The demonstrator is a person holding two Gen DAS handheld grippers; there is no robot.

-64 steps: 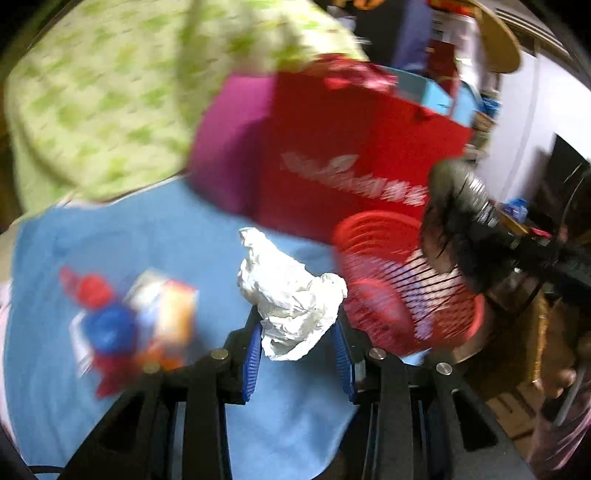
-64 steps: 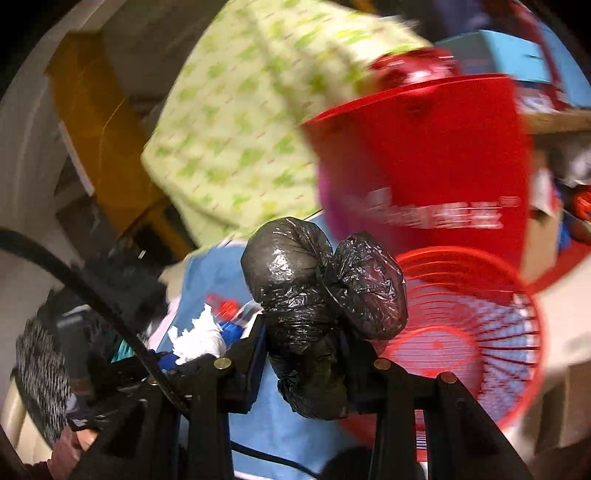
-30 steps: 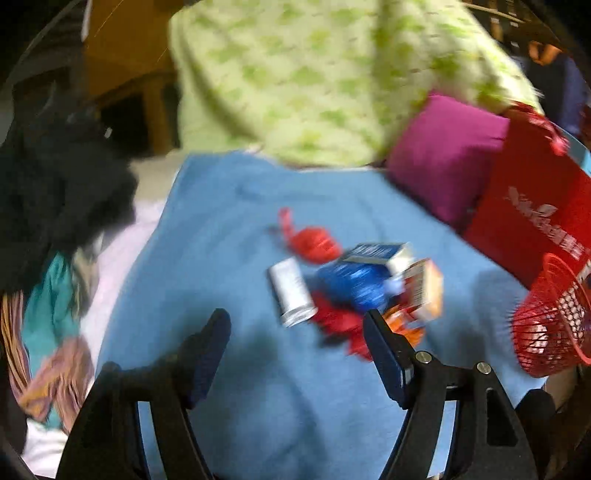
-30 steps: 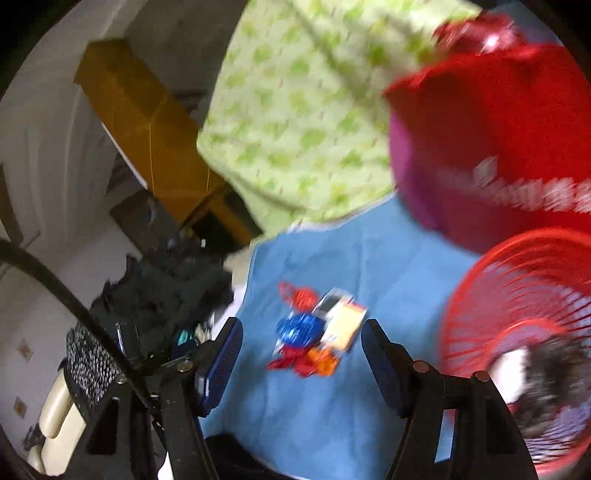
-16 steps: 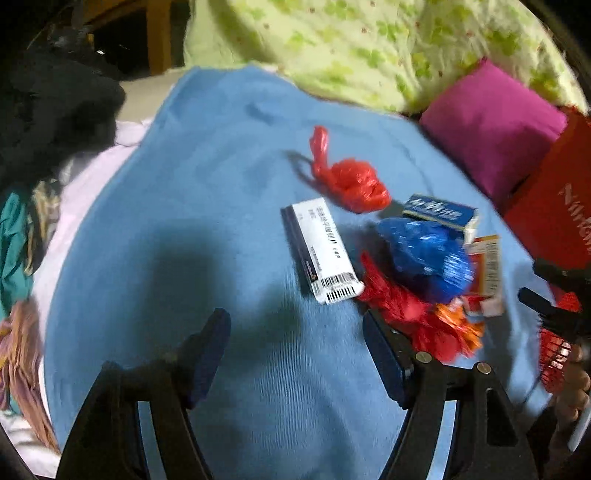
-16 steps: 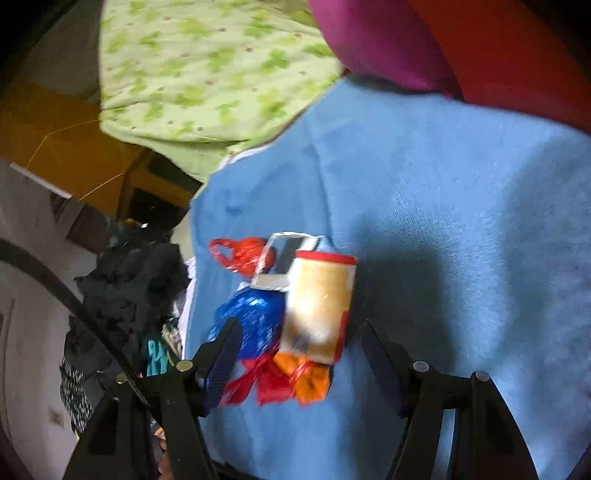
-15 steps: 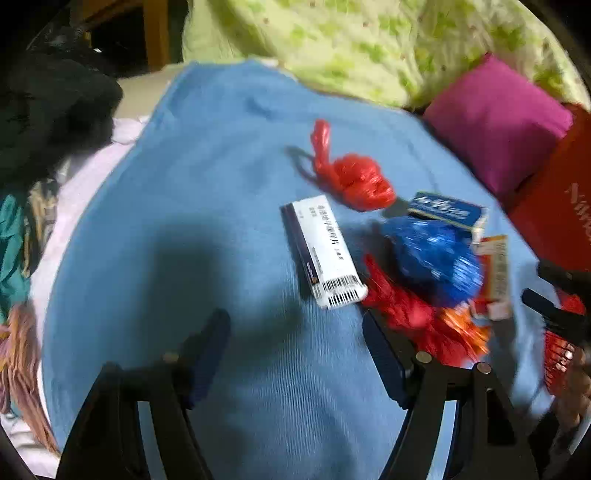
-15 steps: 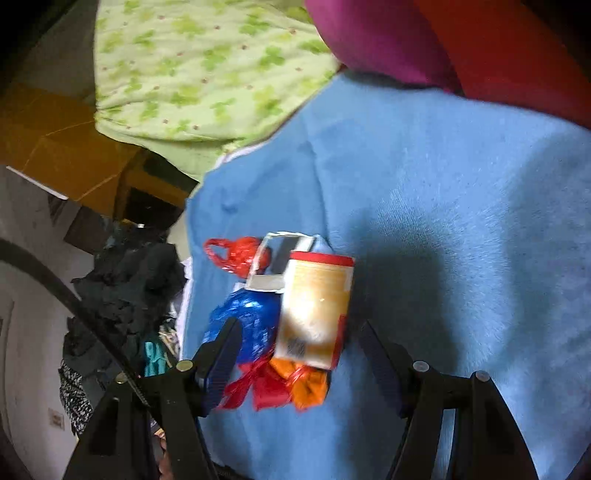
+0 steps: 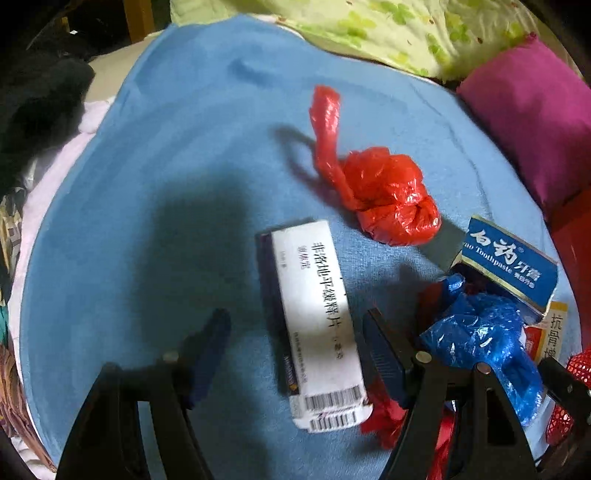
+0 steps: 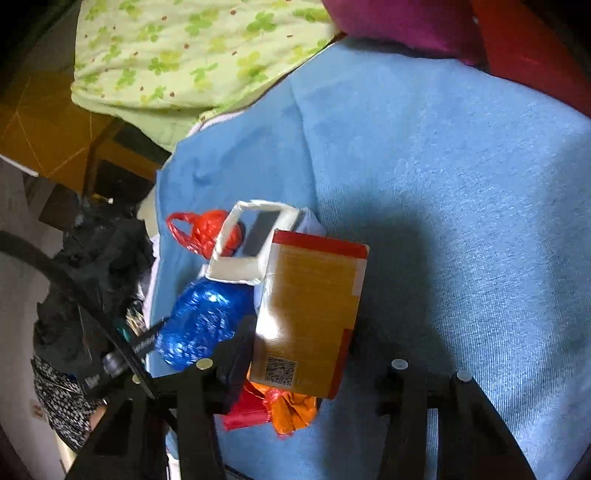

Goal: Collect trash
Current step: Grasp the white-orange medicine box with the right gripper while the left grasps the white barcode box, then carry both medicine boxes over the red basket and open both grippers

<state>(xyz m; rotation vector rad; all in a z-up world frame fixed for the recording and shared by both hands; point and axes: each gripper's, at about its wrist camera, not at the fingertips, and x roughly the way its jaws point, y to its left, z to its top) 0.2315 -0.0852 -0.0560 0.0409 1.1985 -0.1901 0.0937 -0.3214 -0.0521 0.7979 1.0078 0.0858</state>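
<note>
Trash lies on a blue cloth (image 9: 184, 155). My left gripper (image 9: 295, 354) is open and straddles a long white medicine box (image 9: 317, 317), with a finger on each side and apart from it. Beyond it lie a knotted red plastic bag (image 9: 384, 195), a blue toothpaste box (image 9: 513, 266) and a crumpled blue bag (image 9: 484, 336). My right gripper (image 10: 306, 350) is open around an orange and red carton (image 10: 310, 314). To its left are the blue bag (image 10: 199, 321), the red bag (image 10: 207, 229), an open white box (image 10: 247, 236) and orange wrappers (image 10: 291, 406).
A green patterned quilt (image 9: 388, 29) and a magenta pillow (image 9: 535, 122) lie at the cloth's far side. A red bag (image 10: 535, 48) stands at the right. Dark clothes (image 10: 92, 266) are heaped off the left edge. The red mesh basket (image 9: 576, 369) shows at the far right.
Both grippers let go of the white paper and the black bag at the red basket, then swung back to the trash pile and moved in close, open, over the boxes.
</note>
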